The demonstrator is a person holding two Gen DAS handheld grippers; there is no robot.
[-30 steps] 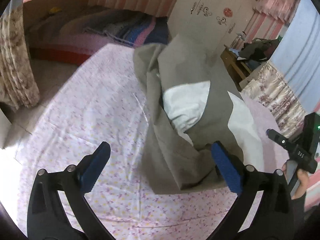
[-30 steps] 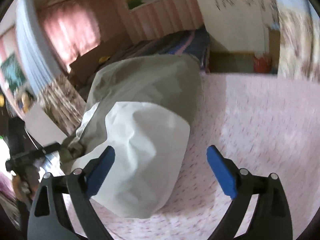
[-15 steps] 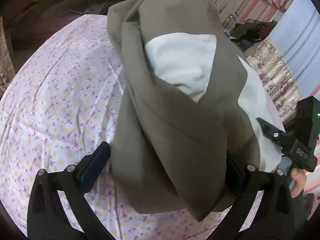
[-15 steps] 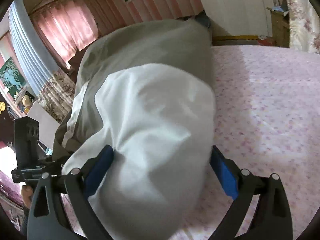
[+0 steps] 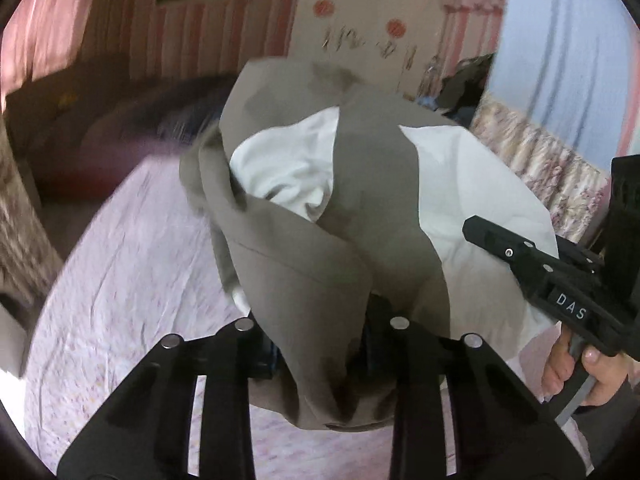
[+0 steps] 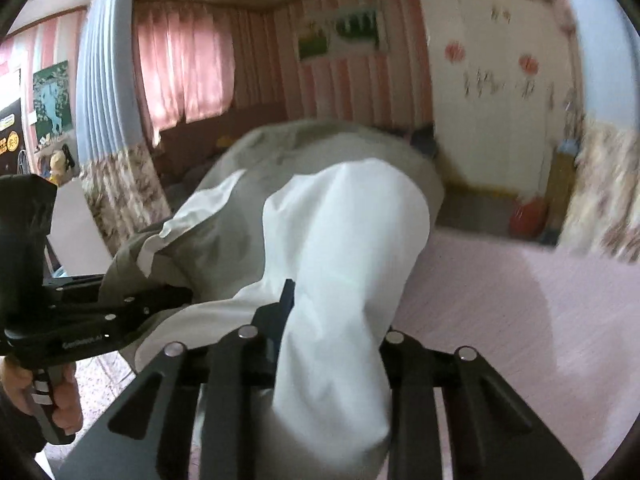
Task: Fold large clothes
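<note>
A large olive-grey coat (image 5: 312, 264) with a white lining (image 5: 472, 200) lies bunched on a bed with a pink flowered sheet (image 5: 132, 280). My left gripper (image 5: 320, 344) has its jaws closing, and a thick fold of the olive cloth is pinched between them. The near hem hangs over the fingers and hides the pads. In the right wrist view my right gripper (image 6: 332, 320) is closing too, with a wad of the white lining (image 6: 344, 240) squeezed between its jaws. Both grippers hold the coat's near edge side by side, raised off the sheet.
A white wardrobe (image 5: 360, 40) with red decals stands behind the bed. A second bed with dark blankets (image 5: 120, 120) lies at the back left. Flowered curtains (image 5: 552, 168) hang at the right. A hand (image 5: 576, 372) holds the right gripper's handle. Bare sheet (image 6: 520, 320) spreads to the right.
Both grippers pushed forward onto the coat's near edge, and their wide jaws drew in on the cloth. The edge has come up off the sheet.
</note>
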